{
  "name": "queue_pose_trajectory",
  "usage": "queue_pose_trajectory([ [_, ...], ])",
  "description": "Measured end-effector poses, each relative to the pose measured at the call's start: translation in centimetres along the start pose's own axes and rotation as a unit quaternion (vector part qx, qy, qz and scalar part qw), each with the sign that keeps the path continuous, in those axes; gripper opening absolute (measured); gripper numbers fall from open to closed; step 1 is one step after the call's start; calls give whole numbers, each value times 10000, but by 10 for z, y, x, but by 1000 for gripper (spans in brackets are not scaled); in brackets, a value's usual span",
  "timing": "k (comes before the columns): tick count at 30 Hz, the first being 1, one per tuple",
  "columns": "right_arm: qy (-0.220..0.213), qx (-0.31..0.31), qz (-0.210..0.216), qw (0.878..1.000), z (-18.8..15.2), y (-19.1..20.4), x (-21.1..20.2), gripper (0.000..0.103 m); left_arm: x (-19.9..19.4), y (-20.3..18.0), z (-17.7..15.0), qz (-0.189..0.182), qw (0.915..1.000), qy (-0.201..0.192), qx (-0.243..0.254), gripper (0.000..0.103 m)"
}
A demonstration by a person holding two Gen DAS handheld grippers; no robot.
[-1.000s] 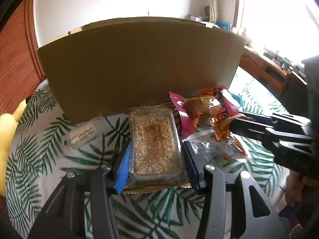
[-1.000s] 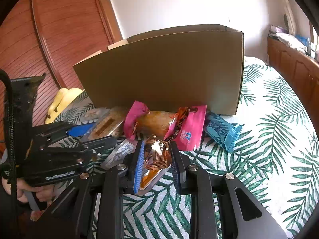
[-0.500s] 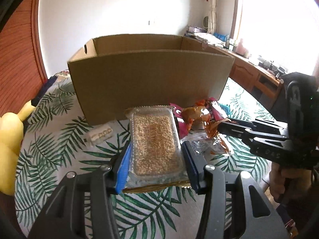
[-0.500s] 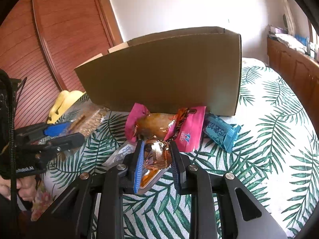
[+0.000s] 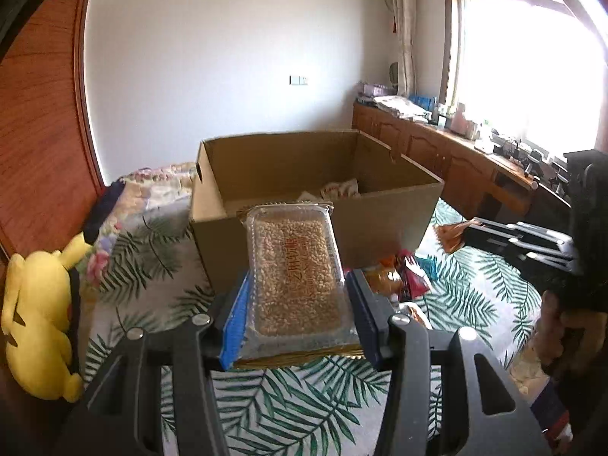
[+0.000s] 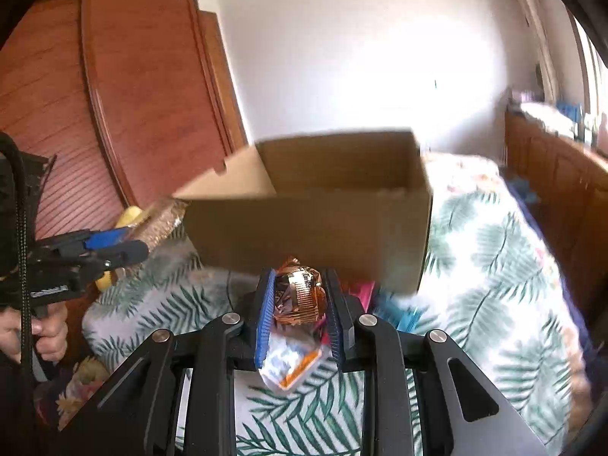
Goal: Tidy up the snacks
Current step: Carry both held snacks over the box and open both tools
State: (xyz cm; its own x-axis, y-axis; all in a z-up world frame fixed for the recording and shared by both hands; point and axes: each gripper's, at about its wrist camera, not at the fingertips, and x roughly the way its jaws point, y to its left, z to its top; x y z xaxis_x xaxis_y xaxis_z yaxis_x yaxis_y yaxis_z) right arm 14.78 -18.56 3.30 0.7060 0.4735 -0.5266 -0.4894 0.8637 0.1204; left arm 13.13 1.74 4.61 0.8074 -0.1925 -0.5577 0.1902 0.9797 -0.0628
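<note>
Palm-leaf cloth (image 5: 304, 399) covers the surface, bearing an open cardboard box (image 5: 383, 224); at far left we see a yellow plush toy (image 5: 38, 323). Our left gripper (image 5: 296, 304) pinches a clear tray of puffed-grain bars (image 5: 294, 269) before the box; our right gripper (image 6: 300, 300) pinches a copper foil snack packet (image 6: 300, 296), loose snacks (image 5: 402, 277) lying on the cloth between.

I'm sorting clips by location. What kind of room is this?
Probably a bedroom at home: a leaf-print bedspread under the open cardboard box, a yellow plush toy, and low wooden cabinets below a sunny window.
</note>
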Motion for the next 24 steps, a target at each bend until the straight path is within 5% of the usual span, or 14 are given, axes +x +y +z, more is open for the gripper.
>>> queue_pose_trajectory([
  [24, -8, -349, -365, 9987, 53, -8, 16, 24, 23, 4, 55, 45, 9999, -134, -14, 49],
])
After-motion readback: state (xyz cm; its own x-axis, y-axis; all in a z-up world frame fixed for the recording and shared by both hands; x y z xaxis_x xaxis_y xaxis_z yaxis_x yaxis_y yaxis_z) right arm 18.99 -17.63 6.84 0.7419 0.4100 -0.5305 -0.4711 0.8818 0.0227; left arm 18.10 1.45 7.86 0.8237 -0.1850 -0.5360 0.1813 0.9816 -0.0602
